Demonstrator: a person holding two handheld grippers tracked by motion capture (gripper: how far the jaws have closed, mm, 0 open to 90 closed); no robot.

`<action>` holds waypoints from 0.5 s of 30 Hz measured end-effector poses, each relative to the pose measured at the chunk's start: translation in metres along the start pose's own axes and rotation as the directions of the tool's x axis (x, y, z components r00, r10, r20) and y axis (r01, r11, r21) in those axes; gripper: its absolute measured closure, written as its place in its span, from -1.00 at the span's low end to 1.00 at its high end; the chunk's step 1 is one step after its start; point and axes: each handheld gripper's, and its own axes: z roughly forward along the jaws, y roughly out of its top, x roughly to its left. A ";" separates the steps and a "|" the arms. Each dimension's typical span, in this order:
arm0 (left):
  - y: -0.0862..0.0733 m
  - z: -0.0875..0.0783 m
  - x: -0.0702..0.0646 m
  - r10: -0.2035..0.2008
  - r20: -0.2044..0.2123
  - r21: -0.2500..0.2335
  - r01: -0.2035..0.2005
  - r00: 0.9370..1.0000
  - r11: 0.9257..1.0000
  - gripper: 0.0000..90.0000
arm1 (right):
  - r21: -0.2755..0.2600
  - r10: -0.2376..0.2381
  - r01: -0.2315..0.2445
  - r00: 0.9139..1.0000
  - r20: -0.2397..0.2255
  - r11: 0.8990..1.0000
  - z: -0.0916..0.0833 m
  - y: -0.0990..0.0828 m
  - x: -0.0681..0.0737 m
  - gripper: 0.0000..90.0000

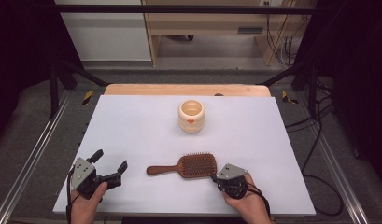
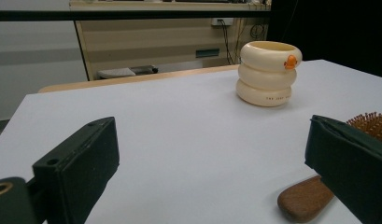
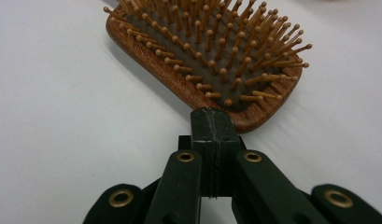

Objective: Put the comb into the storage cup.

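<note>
brush: brown wooden paddle hairbrush (image 1: 188, 166) lies bristles-up on the white table (image 1: 132, 126), head just ahead of the right tongs (image 3: 212, 122), handle running toward the left tongs (image 1: 110, 161) | right tongs: pressed together, empty, tips seemingly touching the head's rim | left tongs: spread, empty, near the handle end | hidden: handle cut off in right gripper view | beyond: cream ringed ceramic cup (image 1: 191, 115), well apart

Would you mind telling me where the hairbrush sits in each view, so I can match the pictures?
High view: hairbrush lies low centre, bristles up, handle pointing left, head beside the right gripper.
Left gripper view: bottom right corner, handle end and some bristles.
Right gripper view: top centre, head just beyond the shut jaws.
Shared landmark: the cream cup, in the high and left gripper views.
</note>
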 end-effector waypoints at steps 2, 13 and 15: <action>0.000 0.000 0.000 0.001 0.000 0.000 -0.001 1.000 1.000 -0.93 | -0.001 0.003 -0.003 1.000 0.001 1.000 0.000 0.000 0.000 1.00; 0.000 0.001 -0.001 0.005 0.003 0.008 -0.005 1.000 1.000 -0.93 | -0.004 0.007 -0.007 1.000 0.017 1.000 0.003 0.002 -0.007 1.00; -0.001 0.002 -0.001 0.004 0.003 0.009 -0.004 1.000 1.000 -0.93 | -0.006 0.008 -0.008 1.000 0.019 1.000 0.004 0.002 -0.009 1.00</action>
